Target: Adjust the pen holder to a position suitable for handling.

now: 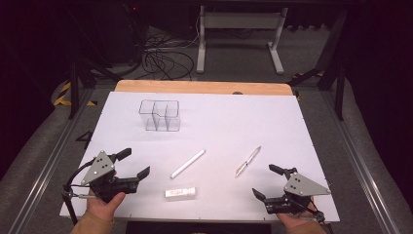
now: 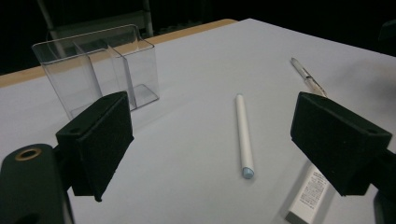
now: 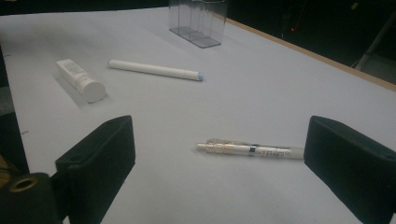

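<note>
A clear plastic organizer (image 1: 159, 115) (image 2: 100, 65) (image 3: 198, 21) with several compartments stands upright at the back left of the white table top. A white pen (image 1: 188, 163) (image 2: 244, 135) (image 3: 155, 69) lies slantwise mid-table. A clear pen (image 1: 248, 160) (image 2: 306, 74) (image 3: 250, 149) lies to its right. A short white tube (image 1: 180, 193) (image 2: 309, 193) (image 3: 81, 80) lies near the front edge. My left gripper (image 1: 134, 163) (image 2: 224, 154) is open at the front left, holding nothing. My right gripper (image 1: 267, 181) (image 3: 224, 175) is open at the front right, its jaws wide, with the clear pen just beyond them.
The white sheet (image 1: 219, 126) covers a wooden table whose far edge (image 1: 204, 87) shows. Beyond it lie floor cables (image 1: 160, 61) and a white desk frame (image 1: 238, 34). Metal rails run along both sides of the table.
</note>
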Available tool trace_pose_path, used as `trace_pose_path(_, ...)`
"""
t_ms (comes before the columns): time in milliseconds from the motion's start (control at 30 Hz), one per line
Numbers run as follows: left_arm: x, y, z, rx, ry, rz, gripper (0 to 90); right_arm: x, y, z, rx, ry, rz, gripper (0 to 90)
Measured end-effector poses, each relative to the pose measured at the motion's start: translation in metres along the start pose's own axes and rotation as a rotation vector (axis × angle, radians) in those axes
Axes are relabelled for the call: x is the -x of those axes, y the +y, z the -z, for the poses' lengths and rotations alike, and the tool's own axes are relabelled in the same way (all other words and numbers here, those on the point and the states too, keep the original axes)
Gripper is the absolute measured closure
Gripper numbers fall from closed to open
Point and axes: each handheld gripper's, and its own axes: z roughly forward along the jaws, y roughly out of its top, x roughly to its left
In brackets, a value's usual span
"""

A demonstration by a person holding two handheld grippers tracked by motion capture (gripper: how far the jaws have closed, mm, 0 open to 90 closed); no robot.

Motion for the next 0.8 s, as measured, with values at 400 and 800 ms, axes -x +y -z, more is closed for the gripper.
trace_pose_path(400,-0.006,0.020,-0.017,-0.024,-0.033,-0.041,13.5,0.000,-0.002,0.003,0.000,-0.004,-0.004,9.3)
trace_pose_path(800,-0.007,0.027,-0.026,-0.046,-0.052,-0.048,15.7,0.000,-0.002,0.002,-0.002,0.003,-0.004,9.3)
